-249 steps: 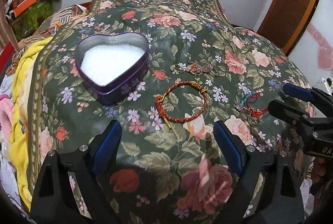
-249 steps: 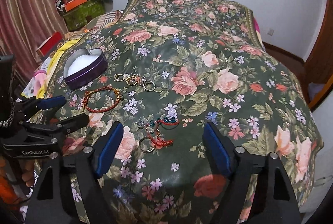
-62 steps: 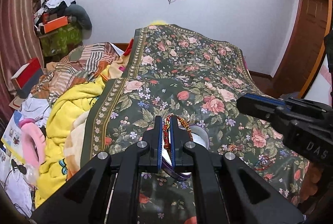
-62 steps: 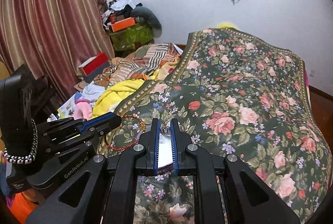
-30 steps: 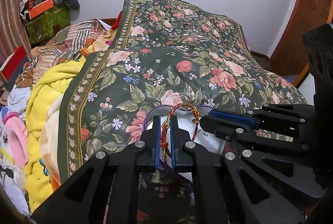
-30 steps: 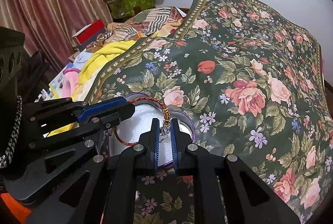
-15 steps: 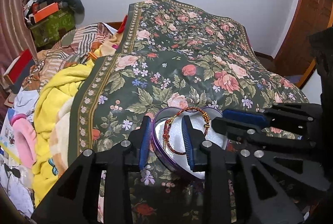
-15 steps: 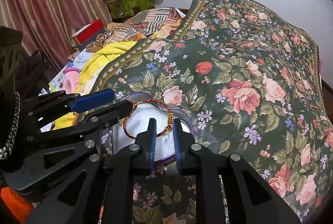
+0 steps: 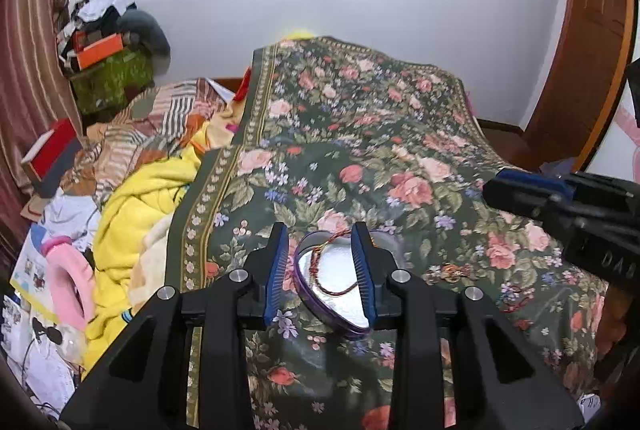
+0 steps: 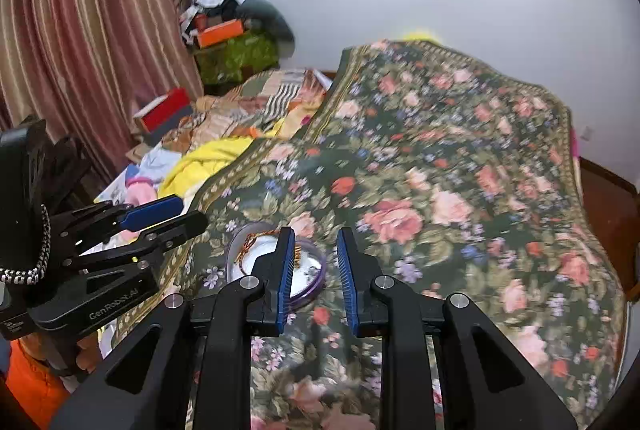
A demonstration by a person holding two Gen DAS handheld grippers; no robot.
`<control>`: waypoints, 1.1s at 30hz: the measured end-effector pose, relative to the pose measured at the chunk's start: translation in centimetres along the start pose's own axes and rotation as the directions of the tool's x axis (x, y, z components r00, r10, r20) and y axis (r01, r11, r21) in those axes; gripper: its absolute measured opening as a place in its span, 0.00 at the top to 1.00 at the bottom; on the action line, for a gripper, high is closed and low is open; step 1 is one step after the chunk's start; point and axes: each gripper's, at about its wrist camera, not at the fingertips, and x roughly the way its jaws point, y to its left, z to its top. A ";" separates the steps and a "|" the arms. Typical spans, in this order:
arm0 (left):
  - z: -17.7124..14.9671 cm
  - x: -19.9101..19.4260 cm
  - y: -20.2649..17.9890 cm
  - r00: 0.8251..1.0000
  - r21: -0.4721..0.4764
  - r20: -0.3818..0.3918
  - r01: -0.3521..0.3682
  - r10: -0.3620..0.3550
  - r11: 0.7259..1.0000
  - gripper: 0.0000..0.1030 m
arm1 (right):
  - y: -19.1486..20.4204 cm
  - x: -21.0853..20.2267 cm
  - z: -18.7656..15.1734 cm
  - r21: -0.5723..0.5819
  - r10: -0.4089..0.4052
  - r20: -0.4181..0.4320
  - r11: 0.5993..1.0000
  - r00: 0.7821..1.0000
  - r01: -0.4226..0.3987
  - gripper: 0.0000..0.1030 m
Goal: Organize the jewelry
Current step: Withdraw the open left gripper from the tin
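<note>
Floral bedspread (image 9: 400, 134) covers the bed, with a tumble of blankets and clothes off its left edge and a dark screen on the white wall behind. Near the front edge sits the heart tin (image 9: 320, 306), white-lined, and the red bracelet (image 9: 332, 270) lies inside it, resting on the lining as a loose loop. From the left wrist view its long axis seems to run from the tin's near side toward the far wall, with the gold beaded end toward the far rim; the right wrist view shows only that gold end (image 10: 250, 244) beyond one finger, so I can't fix the loop's shape more closely. The left gripper (image 9: 320, 270) hangs above the tin with its fingers spread and nothing between them; the right gripper (image 10: 314, 274) is likewise parted and empty, just right of the tin in its own view, which is blurred. I judge the bracelet placed, and the step in hand to be the release and pull-back. More jewelry waits on the spread to the right of the tin: gold rings (image 9: 450, 272) and a red cord piece (image 9: 516, 300), both small and hard to read. The next move likely calls for reaching across to one of those and pinching a thin strand lying flat on soft cloth, without catching the fabric.
</note>
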 end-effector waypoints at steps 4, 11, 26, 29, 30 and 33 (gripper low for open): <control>0.1 -2.0 -1.2 0.999 0.020 0.032 0.010 -0.011 1.000 0.66 | -0.7 -2.4 -0.1 0.016 -0.022 0.039 1.000 0.999 0.021 0.79; -0.6 -3.9 -3.8 0.998 0.051 0.041 0.043 -0.046 0.998 0.61 | -2.2 -5.8 -1.9 0.018 -0.109 0.083 0.994 0.991 0.108 0.69; -4.8 -1.6 -8.6 0.987 0.094 -0.107 0.128 -0.118 0.987 0.61 | -6.8 -6.6 -9.0 0.119 -0.179 -0.058 0.976 0.982 0.185 0.68; -5.4 -1.2 -8.8 0.985 0.100 -0.129 0.129 -0.116 0.987 0.61 | -6.5 -5.5 -10.6 0.113 -0.167 -0.116 0.977 0.979 0.180 0.68; -5.7 -1.0 -8.8 0.984 0.103 -0.137 0.128 -0.114 0.986 0.61 | -6.4 -5.2 -11.0 0.113 -0.159 -0.128 0.978 0.979 0.174 0.68; -6.3 -0.7 -8.6 0.983 0.111 -0.154 0.123 -0.105 0.986 0.61 | -5.8 -3.6 -12.4 0.110 -0.131 -0.185 0.982 0.974 0.153 0.68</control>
